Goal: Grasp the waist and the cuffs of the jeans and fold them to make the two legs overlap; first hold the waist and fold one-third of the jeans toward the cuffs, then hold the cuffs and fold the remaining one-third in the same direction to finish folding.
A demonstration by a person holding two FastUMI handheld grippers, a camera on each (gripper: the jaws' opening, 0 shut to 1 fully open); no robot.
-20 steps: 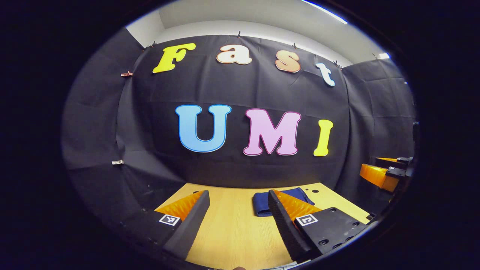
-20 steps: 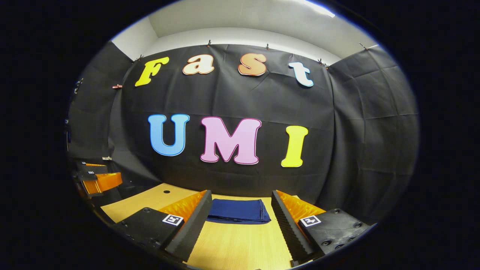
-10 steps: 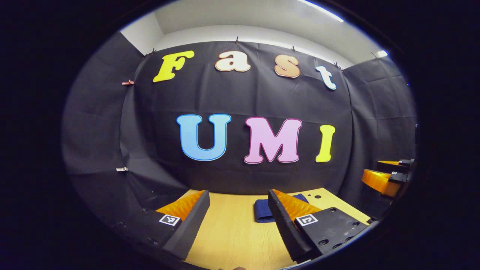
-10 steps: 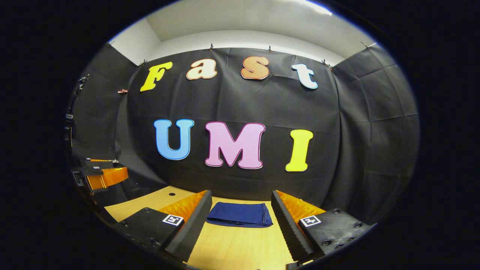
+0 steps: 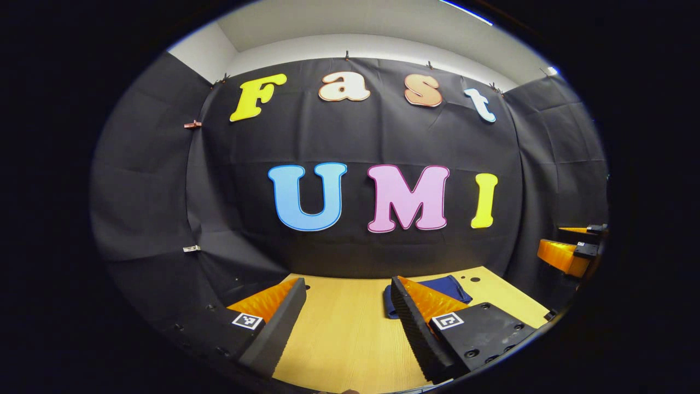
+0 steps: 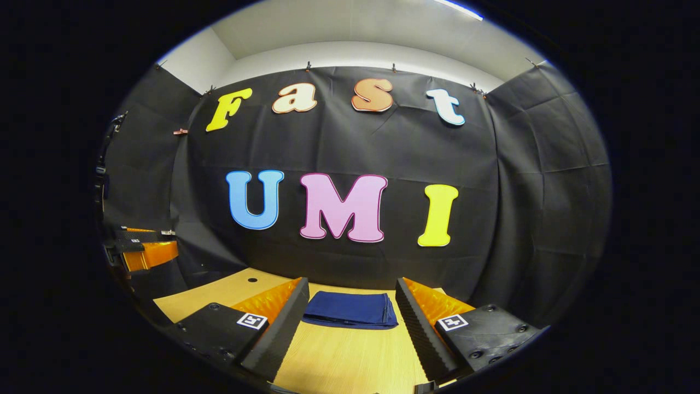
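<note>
The dark blue jeans (image 6: pixel 350 310) lie folded into a flat, compact rectangle at the far end of the wooden table (image 6: pixel 350 355). In the right gripper view they sit straight ahead of my right gripper (image 6: pixel 350 284), which is open and held above the table, well short of them. In the left gripper view the jeans (image 5: pixel 445 287) peek out from behind the right finger. My left gripper (image 5: pixel 347 284) is open too, with only bare table between its fingers. Each gripper appears at the edge of the other's view: the right gripper (image 5: pixel 569 249) and the left gripper (image 6: pixel 142 249).
The black cloth wall stands close behind the table's far edge and wraps around both sides. Small round holes (image 5: pixel 471 279) mark the tabletop near the jeans. Bare wood runs from the jeans back toward me.
Both views have tilted and shifted a little; the left gripper view has swung slightly left, so the jeans sit farther right and more hidden behind its finger. The jeans lie unmoved.
</note>
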